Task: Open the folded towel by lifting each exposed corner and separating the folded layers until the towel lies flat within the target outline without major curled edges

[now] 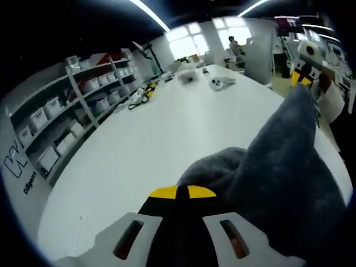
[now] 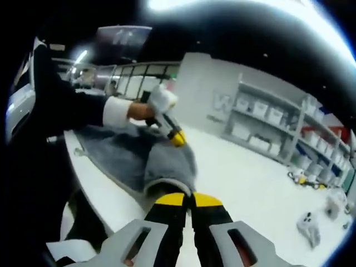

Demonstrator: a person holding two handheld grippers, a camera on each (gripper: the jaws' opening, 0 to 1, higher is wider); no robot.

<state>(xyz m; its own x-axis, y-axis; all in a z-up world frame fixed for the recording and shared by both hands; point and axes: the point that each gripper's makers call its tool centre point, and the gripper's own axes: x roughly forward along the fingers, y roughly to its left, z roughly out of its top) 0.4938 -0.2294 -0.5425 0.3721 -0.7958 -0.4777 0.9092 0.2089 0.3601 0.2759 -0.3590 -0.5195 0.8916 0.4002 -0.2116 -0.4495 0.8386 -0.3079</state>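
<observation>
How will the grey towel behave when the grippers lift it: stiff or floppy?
Probably floppy: the grey towel peaks and drapes from where the right gripper holds it. Likely not slippery, since its surface looks fuzzy. The left gripper also seems shut on it.

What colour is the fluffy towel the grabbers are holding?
The soft folded towel is dark grey. It shows best in the left gripper view, rising from the white table.

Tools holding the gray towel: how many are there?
2. The left tool pinches the towel at its near edge; the right tool grips another edge. Both are shut on it.
</observation>
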